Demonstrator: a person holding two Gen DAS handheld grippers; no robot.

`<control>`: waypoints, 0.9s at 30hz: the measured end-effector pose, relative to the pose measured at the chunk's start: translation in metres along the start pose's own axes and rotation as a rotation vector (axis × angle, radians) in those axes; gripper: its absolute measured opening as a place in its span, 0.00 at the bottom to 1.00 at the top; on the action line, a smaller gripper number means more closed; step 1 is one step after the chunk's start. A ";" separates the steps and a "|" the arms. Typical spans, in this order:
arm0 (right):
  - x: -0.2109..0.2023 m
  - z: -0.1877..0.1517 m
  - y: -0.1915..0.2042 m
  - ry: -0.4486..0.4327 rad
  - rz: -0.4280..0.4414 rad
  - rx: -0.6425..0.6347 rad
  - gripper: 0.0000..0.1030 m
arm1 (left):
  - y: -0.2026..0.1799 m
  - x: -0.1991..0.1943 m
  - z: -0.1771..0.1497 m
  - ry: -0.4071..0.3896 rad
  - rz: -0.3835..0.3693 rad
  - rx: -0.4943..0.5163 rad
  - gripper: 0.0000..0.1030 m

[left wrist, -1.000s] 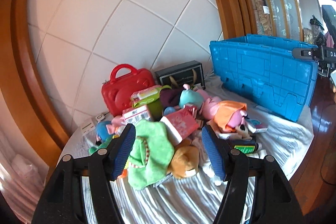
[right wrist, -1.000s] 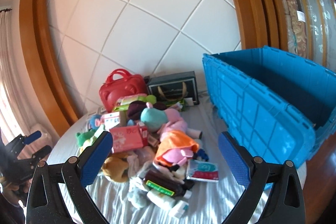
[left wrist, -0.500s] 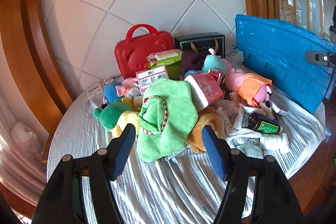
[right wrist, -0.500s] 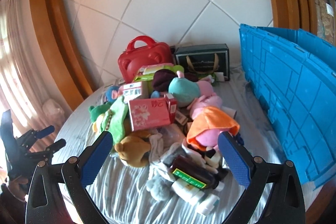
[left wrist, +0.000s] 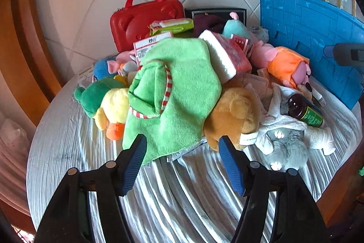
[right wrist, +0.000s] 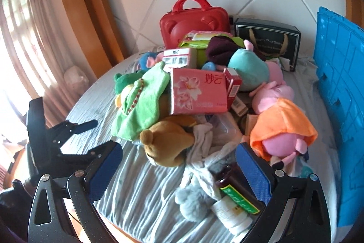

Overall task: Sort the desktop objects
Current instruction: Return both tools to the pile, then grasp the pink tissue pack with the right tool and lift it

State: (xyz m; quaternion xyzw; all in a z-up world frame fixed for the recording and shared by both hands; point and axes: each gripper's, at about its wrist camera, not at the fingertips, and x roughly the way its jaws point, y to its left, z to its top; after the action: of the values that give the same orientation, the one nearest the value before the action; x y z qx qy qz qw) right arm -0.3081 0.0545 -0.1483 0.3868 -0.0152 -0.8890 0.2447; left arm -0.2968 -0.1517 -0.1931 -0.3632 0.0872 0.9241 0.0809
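The heap of desktop objects, soft toys, boxes and bottles mixed together, lies on the round counter point(left wrist: 182, 197) under a grey-white striped cloth, against the white tiled wall; nothing looks sorted yet. A green terry-cloth towel with a red-and-white striped loop point(left wrist: 177, 92) drapes over the front of the heap, its lower edge hanging toward the left tool point(left wrist: 182, 147), whose blue pads stand moderately wide and empty on either side of that edge, apparently lined up to pinch it. A tan plush bear point(left wrist: 232, 111) lies just beside the towel, partly under it, with a yellow plush duck point(left wrist: 113, 111) on the other side.

The right tool point(right wrist: 179, 163) is spread wide and empty too, framing a brown glass bottle with a green label point(right wrist: 236, 188) and a grey fluffy toy point(right wrist: 193, 197) at the near rim. A pink flowered tissue box point(right wrist: 198, 90) leans on top of the pile.

Of the containers, the blue ribbed plastic crate point(right wrist: 341, 95) stands on the right edge of the counter; only its outer wall shows, so I cannot tell its contents. The red hard-shell case with a handle point(right wrist: 193, 19) stands shut at the back, next to a black gift bag with gold handles point(right wrist: 268, 38); their contents are hidden.
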 end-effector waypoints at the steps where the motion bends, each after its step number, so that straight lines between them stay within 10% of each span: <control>1: 0.006 0.000 0.002 0.014 0.008 0.012 0.98 | 0.002 0.007 -0.002 0.002 -0.017 0.007 0.63; 9: 0.046 -0.005 0.020 0.091 -0.010 0.019 0.98 | 0.012 0.064 -0.005 0.000 -0.053 0.078 0.60; 11: 0.057 -0.008 0.024 0.106 -0.014 0.012 0.96 | 0.015 0.077 -0.006 0.051 -0.098 0.073 0.29; 15: 0.079 -0.004 0.023 0.116 0.003 0.029 0.89 | 0.023 0.082 -0.003 0.099 -0.176 0.022 0.13; 27: 0.141 0.061 -0.064 0.061 0.048 0.605 0.91 | 0.026 0.077 0.002 0.114 -0.202 0.062 0.10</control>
State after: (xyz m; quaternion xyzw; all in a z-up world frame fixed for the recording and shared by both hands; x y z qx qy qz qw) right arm -0.4594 0.0381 -0.2150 0.4683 -0.2810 -0.8259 0.1398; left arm -0.3591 -0.1695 -0.2415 -0.4194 0.0831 0.8860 0.1797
